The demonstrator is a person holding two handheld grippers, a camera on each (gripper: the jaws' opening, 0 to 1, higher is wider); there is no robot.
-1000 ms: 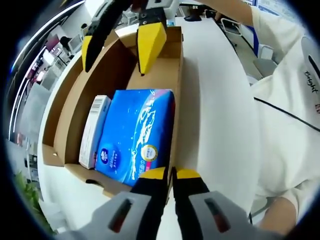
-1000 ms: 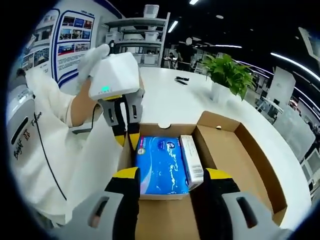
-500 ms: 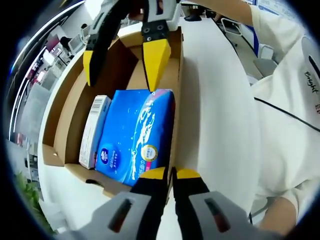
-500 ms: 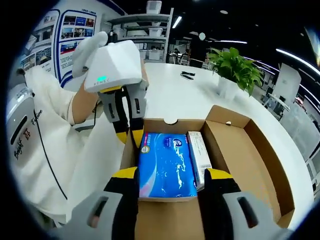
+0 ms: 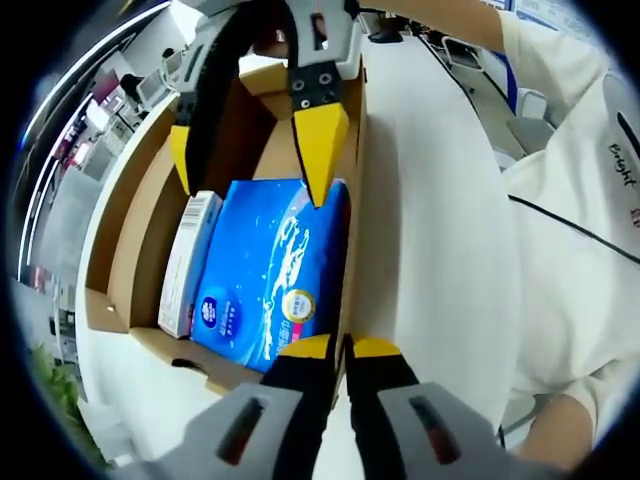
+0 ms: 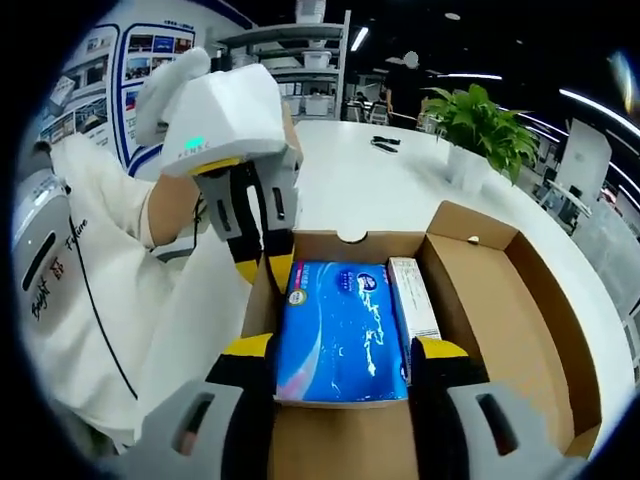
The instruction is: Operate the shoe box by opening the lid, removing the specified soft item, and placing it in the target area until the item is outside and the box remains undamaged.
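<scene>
The brown shoe box lies open on a white table, its lid folded out flat beside it. Inside lie a blue soft pack and a slim white carton side by side. My right gripper is open, one jaw on each side of the pack and carton at their near end. In the left gripper view it hangs over the blue pack as the right gripper, beside the carton. My left gripper is shut on the box wall; the left gripper pinches the corner.
A person in a white top stands close to the box's left side. A potted plant and small dark items sit farther back on the white table. Shelves and posters line the back wall.
My right gripper has come down and closer over the box, so its open jaws now reach the end of the blue pack. The left gripper has stayed on the box wall.
</scene>
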